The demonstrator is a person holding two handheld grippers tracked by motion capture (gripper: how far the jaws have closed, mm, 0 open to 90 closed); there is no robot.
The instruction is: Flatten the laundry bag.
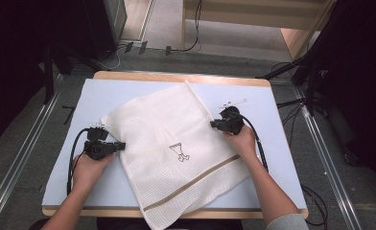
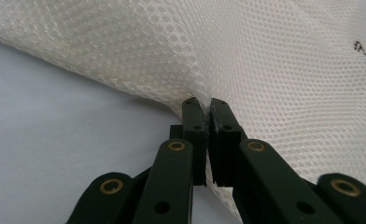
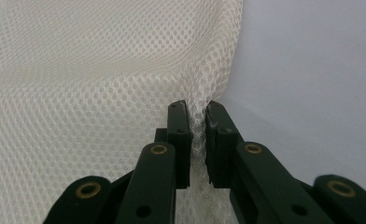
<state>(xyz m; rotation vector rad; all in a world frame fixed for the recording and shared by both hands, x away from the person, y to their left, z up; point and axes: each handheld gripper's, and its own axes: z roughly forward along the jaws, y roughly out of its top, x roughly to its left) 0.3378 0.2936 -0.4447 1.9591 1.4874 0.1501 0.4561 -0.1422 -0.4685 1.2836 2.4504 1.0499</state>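
A white mesh laundry bag (image 1: 171, 143) lies spread at an angle across the pale blue table (image 1: 104, 96). It carries a small dark printed mark (image 1: 179, 152) and a tan zipper strip (image 1: 195, 182). Its lower corner hangs over the near table edge. My left gripper (image 1: 121, 145) is shut on the bag's left edge (image 2: 204, 100), with mesh pinched between the jaws. My right gripper (image 1: 214, 124) is shut on the bag's right edge (image 3: 197, 121), where mesh is bunched between the jaws.
A white drawstring cord (image 1: 198, 98) runs from the bag's far corner toward a small white toggle (image 1: 231, 102). Black cables trail from both grippers. The table has a wooden rim (image 1: 176, 76). Metal rails (image 1: 320, 143) flank the table, with dark stands at the back.
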